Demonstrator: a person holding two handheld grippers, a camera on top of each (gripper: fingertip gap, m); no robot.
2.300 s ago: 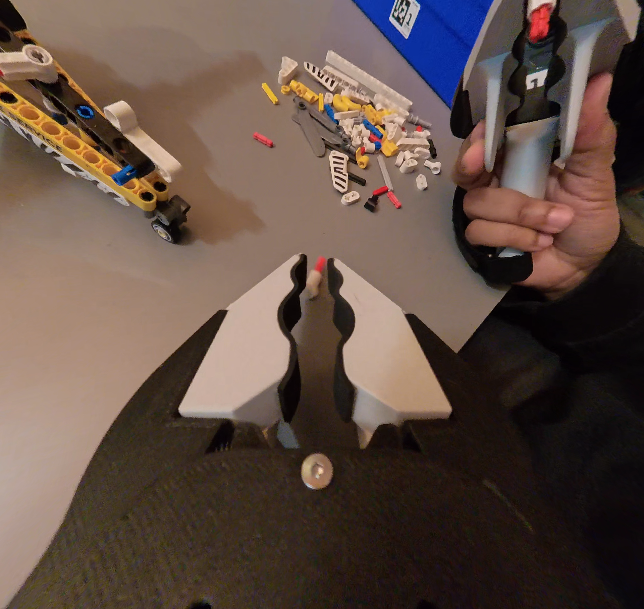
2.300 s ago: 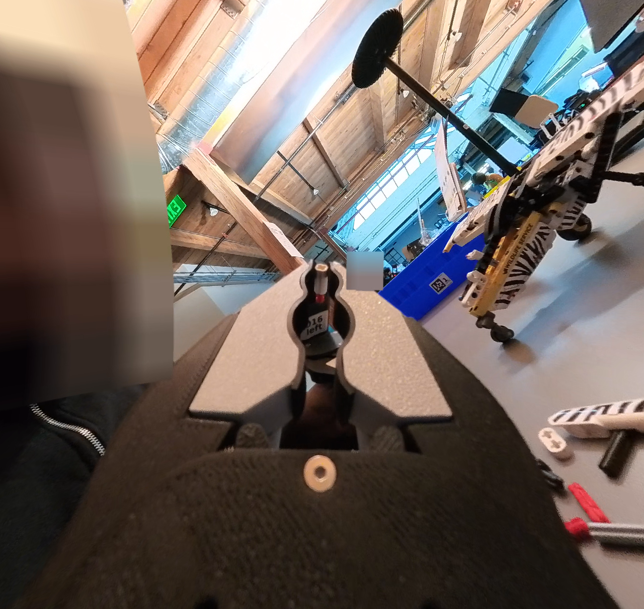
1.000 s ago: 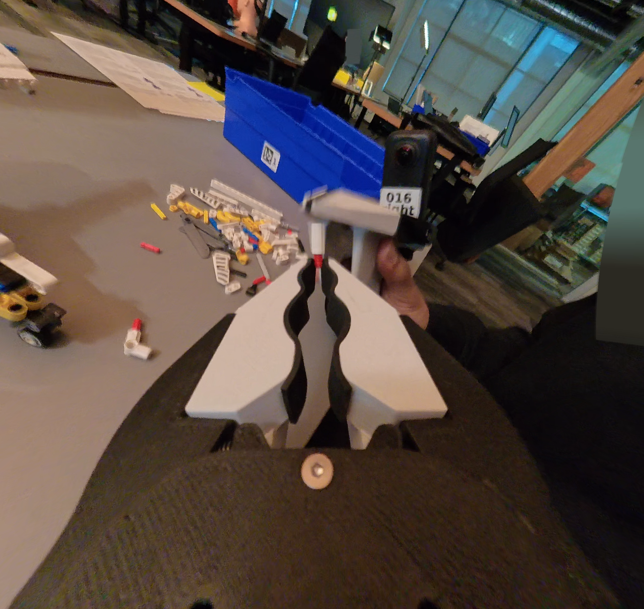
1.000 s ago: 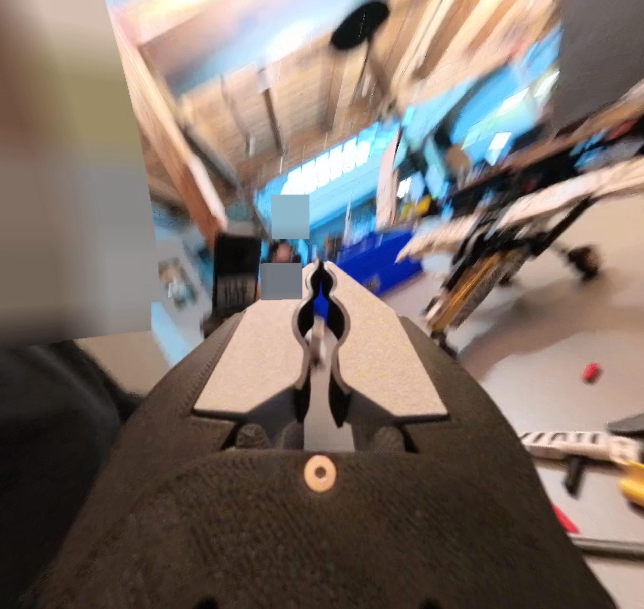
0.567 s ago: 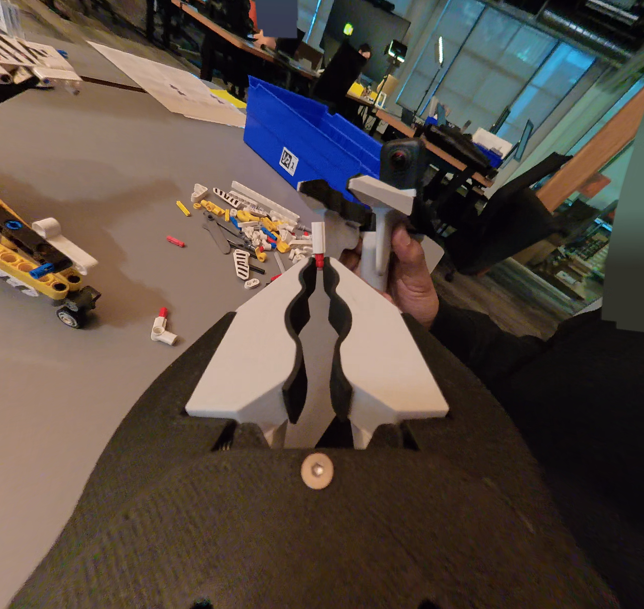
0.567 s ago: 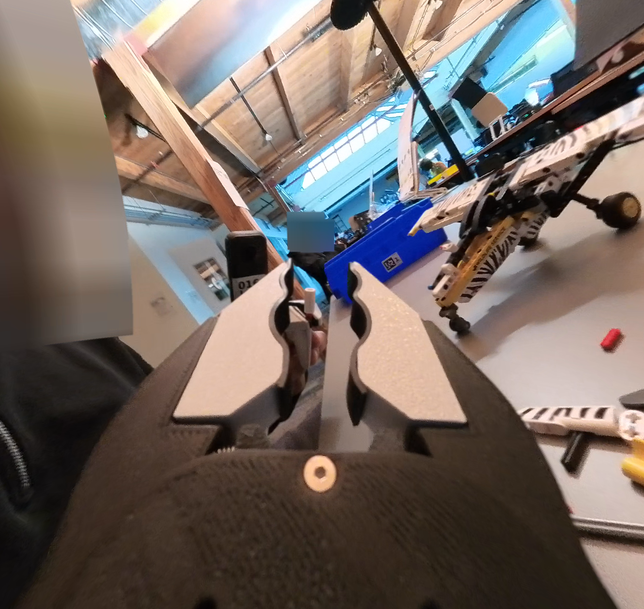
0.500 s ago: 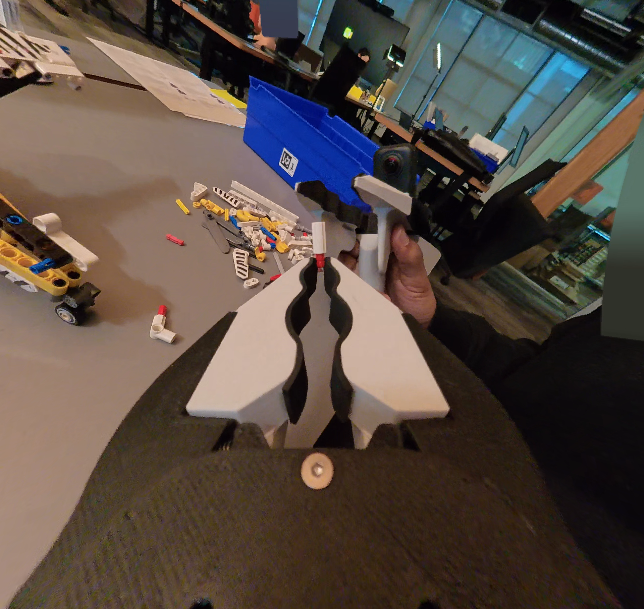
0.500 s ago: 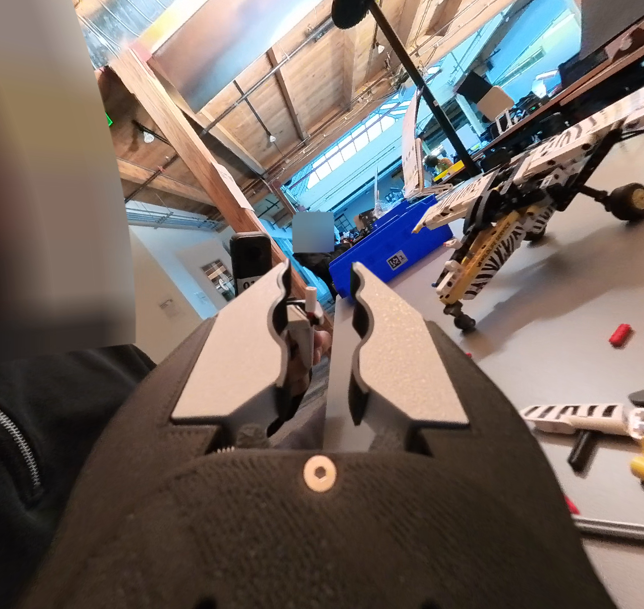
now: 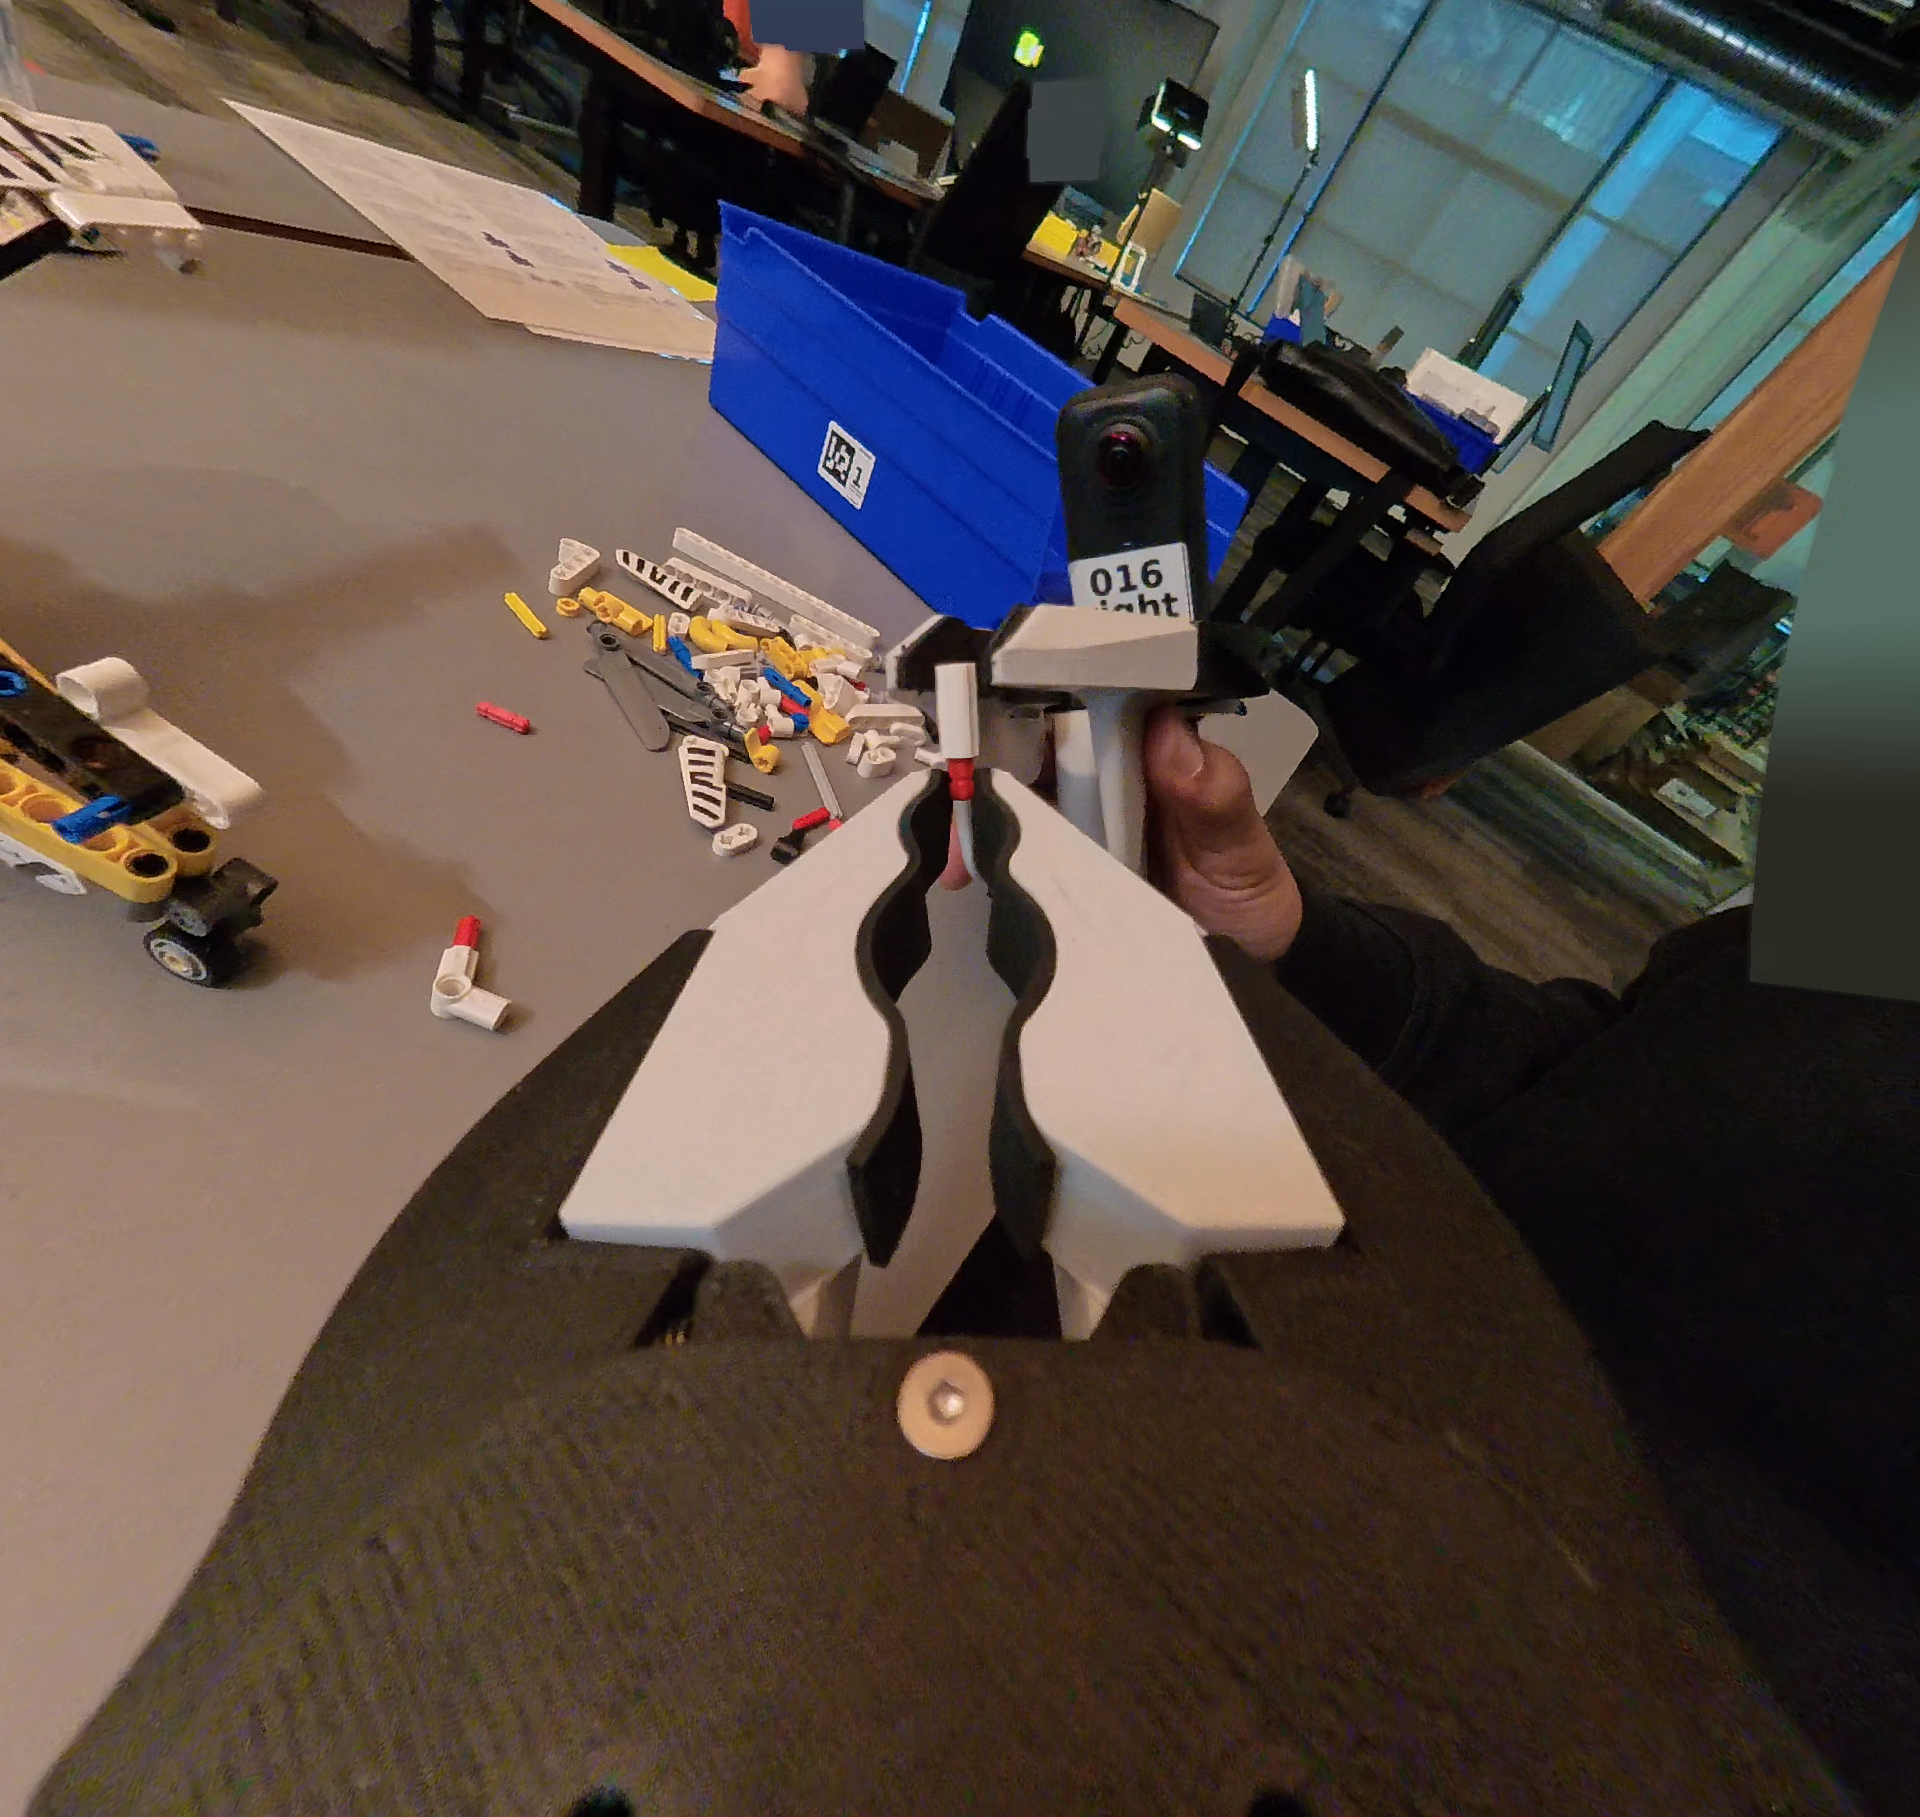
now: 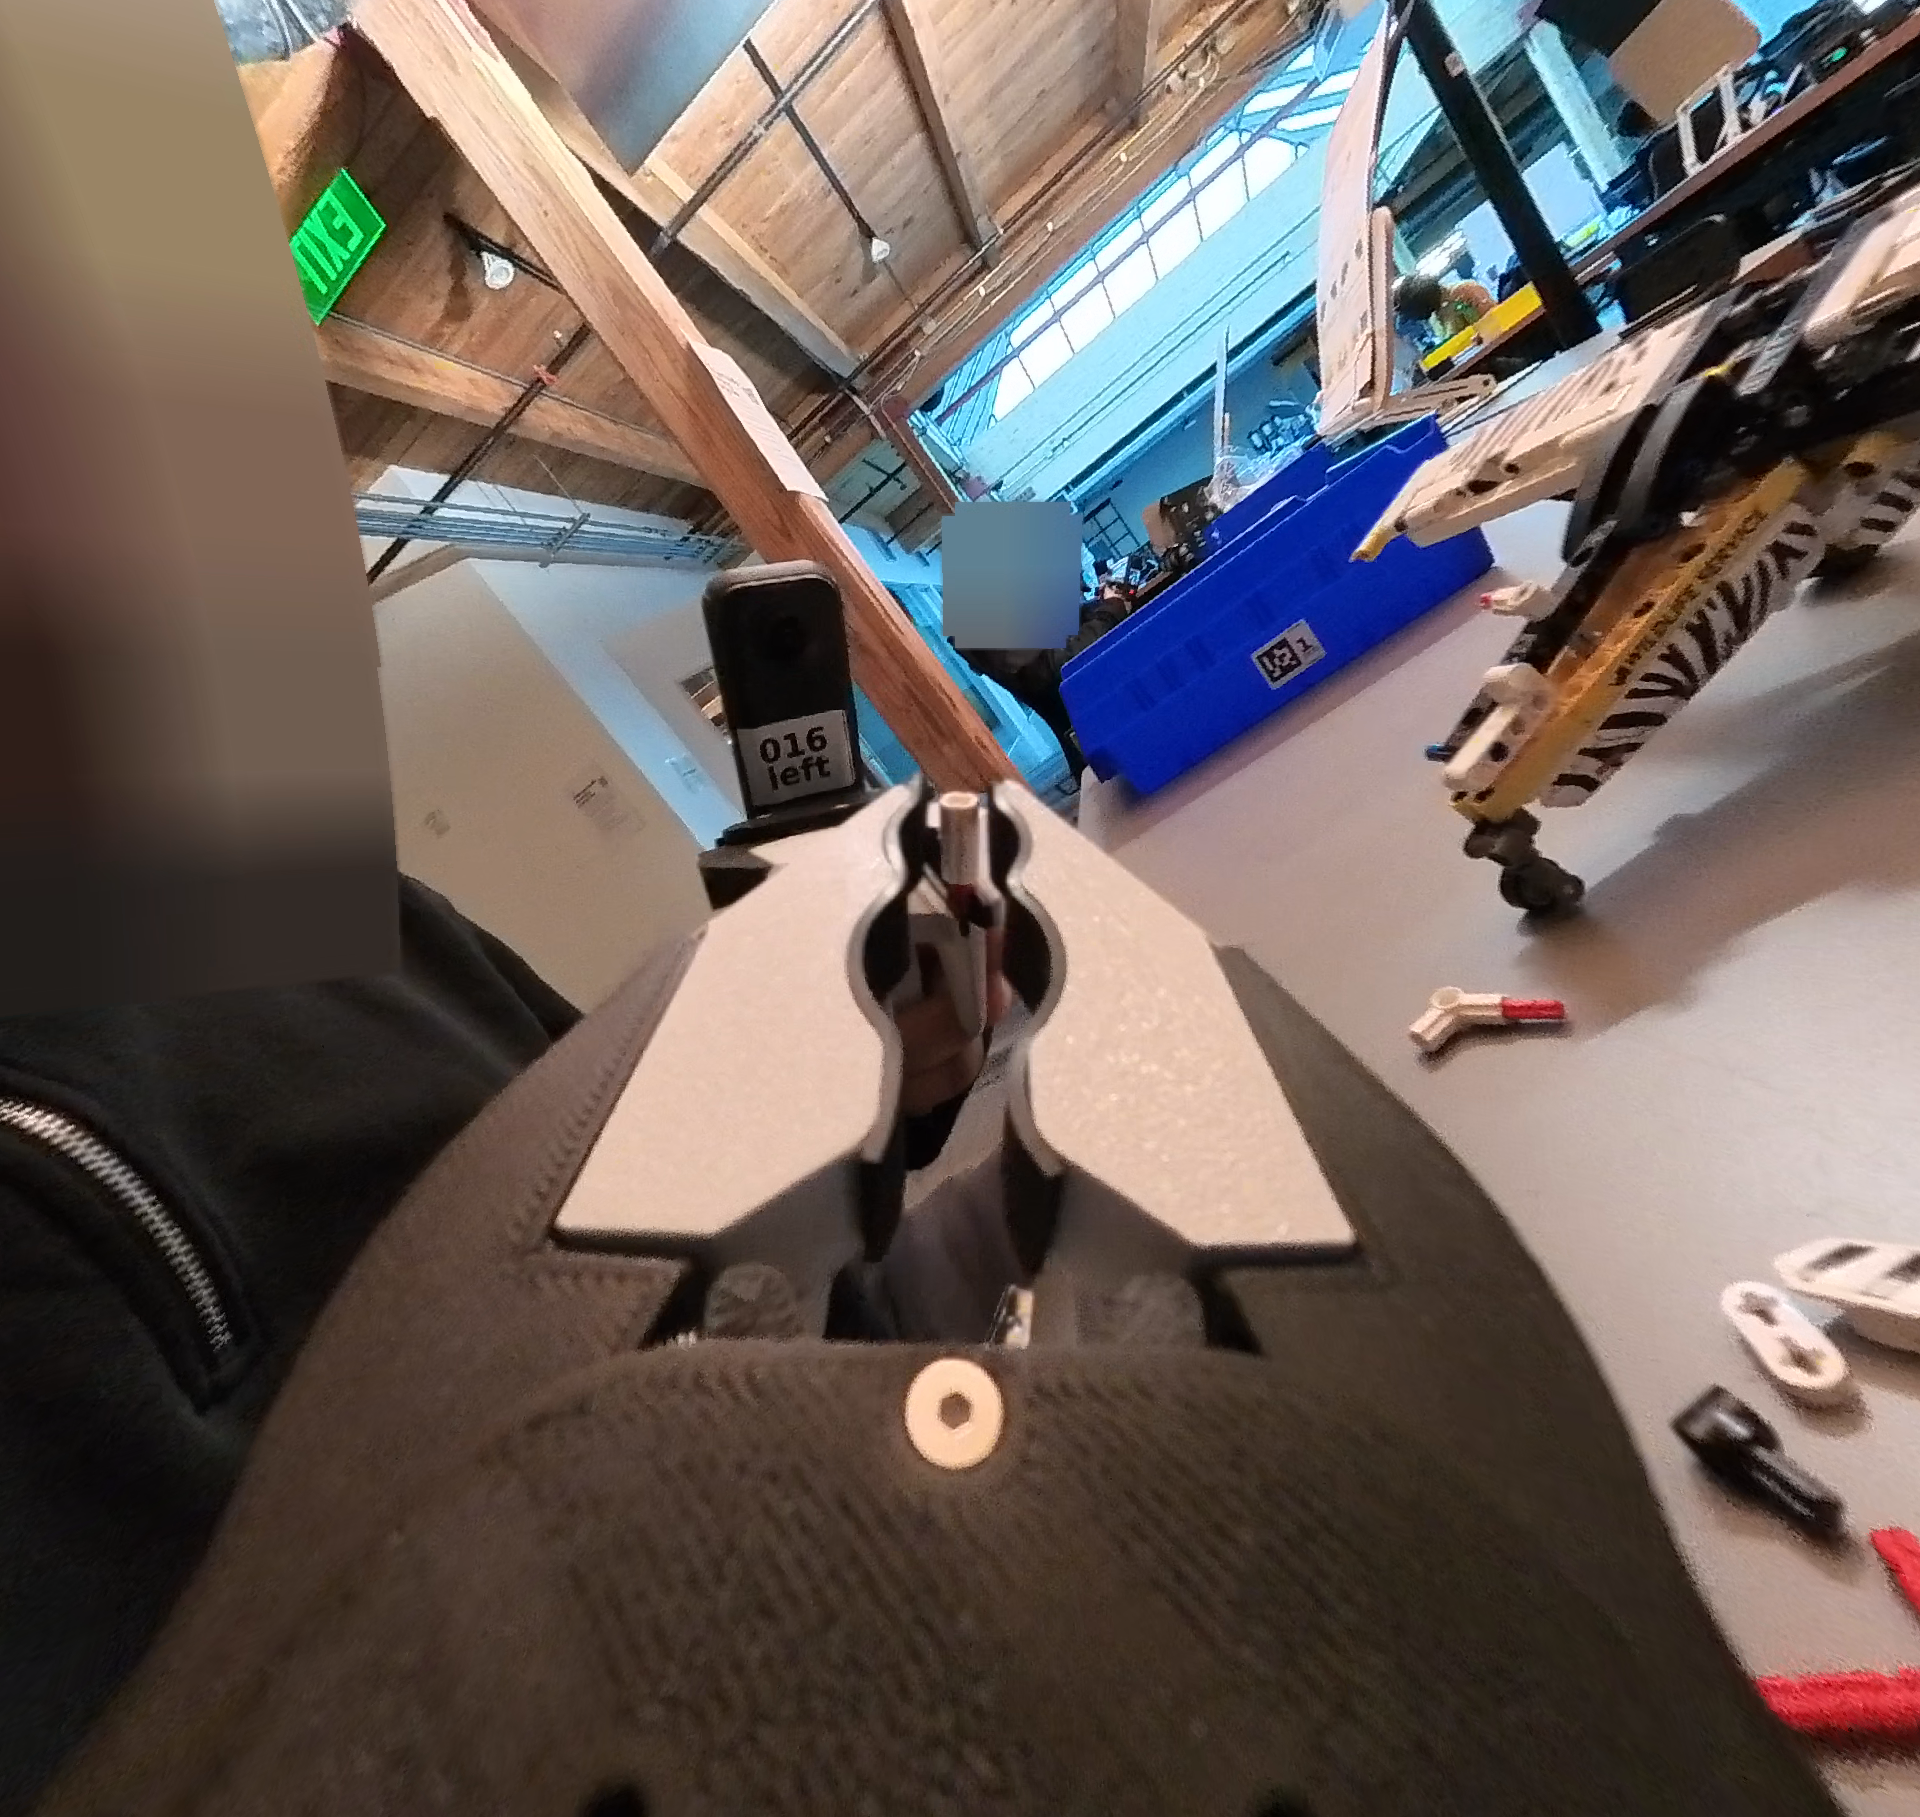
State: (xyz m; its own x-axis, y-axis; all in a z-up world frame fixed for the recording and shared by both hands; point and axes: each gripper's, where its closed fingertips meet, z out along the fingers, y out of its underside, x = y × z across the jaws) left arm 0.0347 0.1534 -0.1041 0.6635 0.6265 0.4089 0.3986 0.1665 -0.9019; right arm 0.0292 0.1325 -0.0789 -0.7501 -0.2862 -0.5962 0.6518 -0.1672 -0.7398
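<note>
1. Up front: the left gripper [image 9: 961, 791] has its fingers [image 9: 831, 936] nearly closed, pinching the red lower end of a small red-and-white peg [image 9: 957, 718]. The peg's white sleeve sticks out past the fingertips, long axis straight along the fingers, clear of the tabletop [image 9: 312, 520].

2. Facing it, the right gripper [image 10: 956, 822], carried in a hand [image 9: 1216, 832], has its fingers [image 10: 1122, 988] drawn in narrow around the white upper end of the same peg [image 10: 957, 848]. Pads appear to sit on the sleeve from both sides; contact on the far pad is hard to confirm.

3. Key relation: the two grippers meet tip to tip, roughly head-on, with the peg bridging them. Red end lies toward the left gripper, white end toward the right. Neither is nearer; both are on it.

4. Surroundings, left wrist view: a heap of loose building pieces [image 9: 727, 655] sits on the tabletop beyond the fingertips, a blue bin [image 9: 935, 396] behind it.

5. A white elbow piece with a red pin [image 9: 464, 978] lies alone to the left, near the yellow and black toy vehicle [image 9: 114, 811]. All are well apart from the held peg.
</note>
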